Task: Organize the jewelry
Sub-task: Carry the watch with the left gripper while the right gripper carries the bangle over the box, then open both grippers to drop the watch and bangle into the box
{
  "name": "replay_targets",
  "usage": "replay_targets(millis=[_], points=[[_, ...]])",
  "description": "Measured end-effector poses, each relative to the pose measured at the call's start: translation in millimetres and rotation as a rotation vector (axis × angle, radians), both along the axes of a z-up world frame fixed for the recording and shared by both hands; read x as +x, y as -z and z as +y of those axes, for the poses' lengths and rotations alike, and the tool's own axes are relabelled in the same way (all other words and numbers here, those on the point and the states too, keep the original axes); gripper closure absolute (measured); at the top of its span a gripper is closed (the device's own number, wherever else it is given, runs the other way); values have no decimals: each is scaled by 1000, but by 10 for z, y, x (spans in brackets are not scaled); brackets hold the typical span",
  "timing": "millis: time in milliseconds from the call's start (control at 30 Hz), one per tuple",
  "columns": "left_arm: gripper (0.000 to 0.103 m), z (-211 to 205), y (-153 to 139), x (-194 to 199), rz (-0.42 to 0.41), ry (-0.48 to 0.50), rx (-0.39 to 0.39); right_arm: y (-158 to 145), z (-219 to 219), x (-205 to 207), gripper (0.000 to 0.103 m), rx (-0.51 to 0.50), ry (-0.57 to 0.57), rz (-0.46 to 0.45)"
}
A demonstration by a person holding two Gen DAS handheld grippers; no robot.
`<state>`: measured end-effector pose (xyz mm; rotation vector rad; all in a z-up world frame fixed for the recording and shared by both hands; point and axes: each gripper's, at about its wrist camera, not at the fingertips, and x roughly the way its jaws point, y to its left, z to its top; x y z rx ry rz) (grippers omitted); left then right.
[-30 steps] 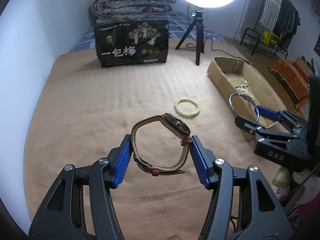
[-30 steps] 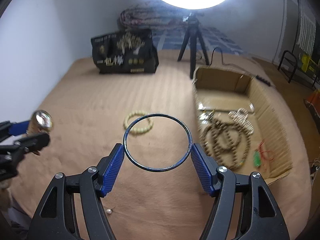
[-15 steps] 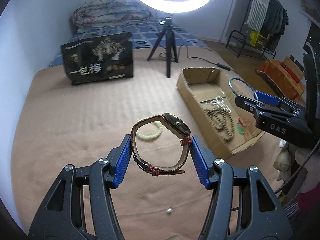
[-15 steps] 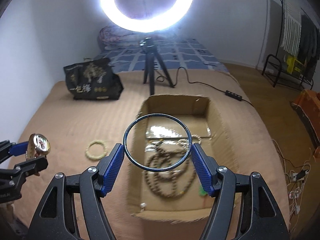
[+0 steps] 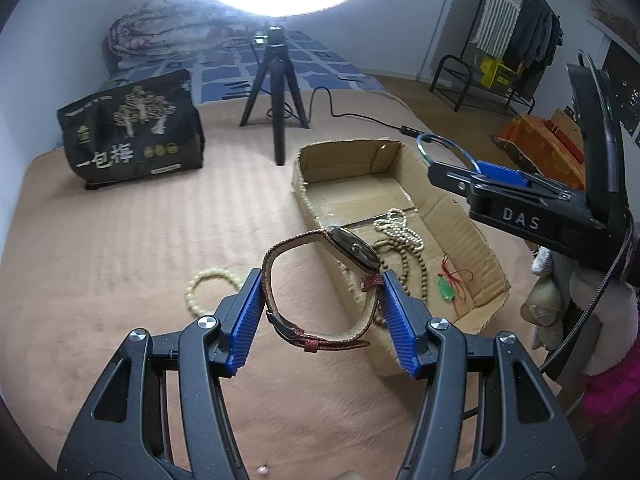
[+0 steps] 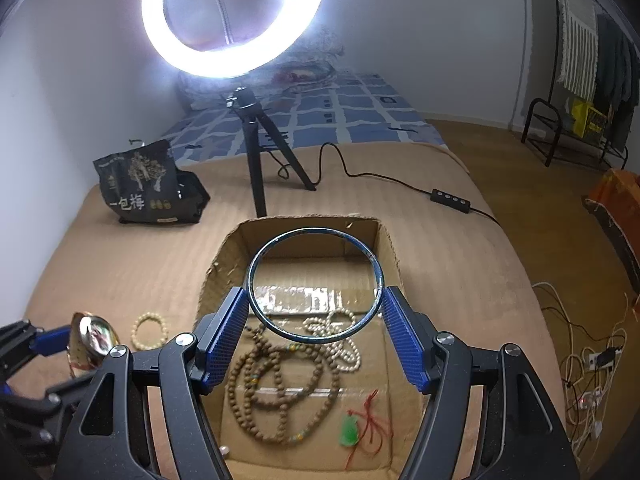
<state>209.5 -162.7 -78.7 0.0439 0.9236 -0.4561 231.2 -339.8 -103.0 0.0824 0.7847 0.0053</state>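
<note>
Tan blanket (image 6: 460, 248) under everything, cardboard box (image 6: 394, 258) on it with bead strands inside. Right gripper (image 6: 316, 322) clamps the bangle (image 6: 315, 285) above the box; left gripper (image 5: 322, 314) clamps the watch (image 5: 352, 248) at its near edge. Transport step. Next: lower in, release.

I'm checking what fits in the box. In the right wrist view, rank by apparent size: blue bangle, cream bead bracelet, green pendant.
1. blue bangle, though it is nearest the camera, so unsure.
2. cream bead bracelet.
3. green pendant.

The black bag (image 5: 132, 136) reads "一包梅"; the right tool (image 5: 472, 172) bears "DAS" on its body.
</note>
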Motion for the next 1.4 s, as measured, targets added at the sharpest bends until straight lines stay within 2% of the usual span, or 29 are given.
replay_targets(millis=[700,1000,1400], points=[[43,-416,199,191,69,40,-40,171,-223,261,34,64,18,26],[42,-427,192,192,90,48,-56,165,-240,273,34,55,34,30],[42,-298,104,97,58,50,-39,98,-210,203,34,29,37,19]])
